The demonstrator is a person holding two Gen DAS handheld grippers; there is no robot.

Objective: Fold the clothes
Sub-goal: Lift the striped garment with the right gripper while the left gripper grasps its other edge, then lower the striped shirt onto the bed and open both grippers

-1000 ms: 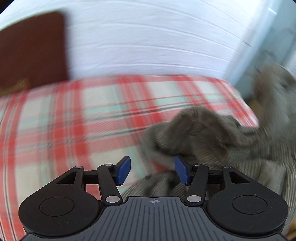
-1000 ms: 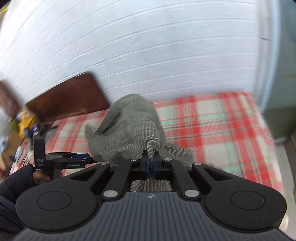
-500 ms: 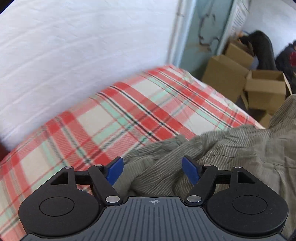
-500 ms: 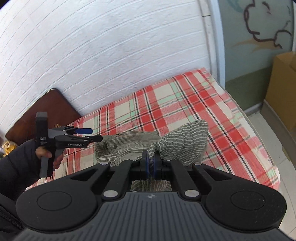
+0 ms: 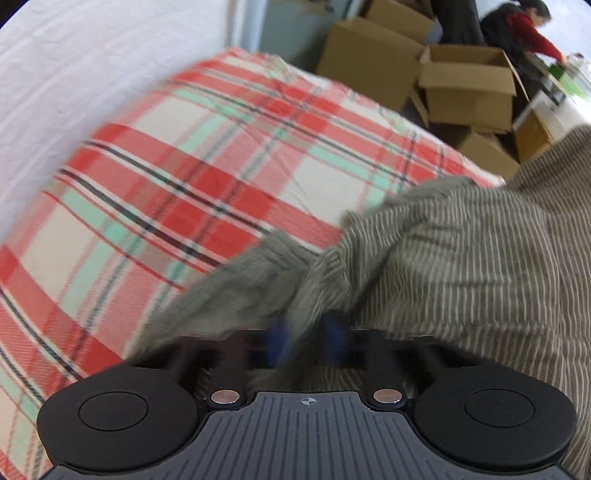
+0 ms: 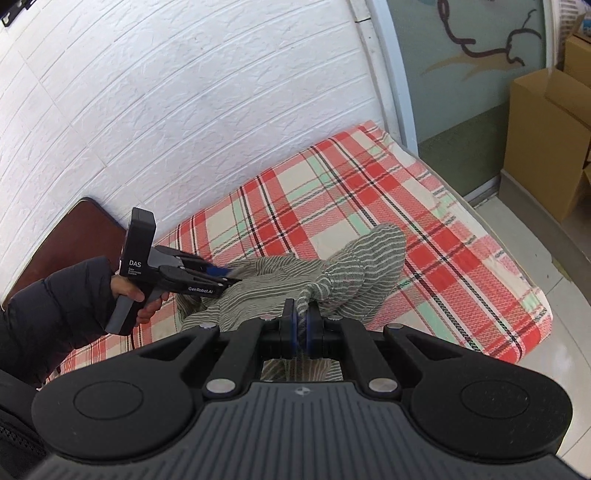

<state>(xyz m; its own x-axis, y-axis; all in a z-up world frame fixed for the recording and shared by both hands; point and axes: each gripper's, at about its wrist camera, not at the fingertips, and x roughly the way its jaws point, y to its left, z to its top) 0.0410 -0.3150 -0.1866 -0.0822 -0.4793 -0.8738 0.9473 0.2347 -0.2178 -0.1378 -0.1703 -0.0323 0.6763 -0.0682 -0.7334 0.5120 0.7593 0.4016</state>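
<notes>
A grey-green striped garment (image 5: 461,258) lies bunched on the plaid bed sheet (image 5: 184,184). In the left wrist view my left gripper (image 5: 306,343) is blurred, its jaws closing with a fold of the cloth between the blue pads. In the right wrist view the left gripper (image 6: 234,281) pinches the garment (image 6: 280,273) at its left edge, held by a hand in a dark puffy sleeve (image 6: 55,306). My right gripper (image 6: 302,325) is shut on a twisted bunch of the same garment near its middle, lifted a little off the sheet (image 6: 332,192).
White brick-pattern wall (image 6: 184,92) runs behind the bed. A brown board (image 6: 74,236) leans at the bed's left end. Cardboard boxes (image 5: 465,85) stand beyond the bed's far end, also on the tiled floor (image 6: 546,147). Another person (image 5: 517,26) bends in the background.
The left gripper swung over to the garment and its open jaws closed on a fold. The right gripper kept its grip and came lower, so the garment now rests on the sheet.
</notes>
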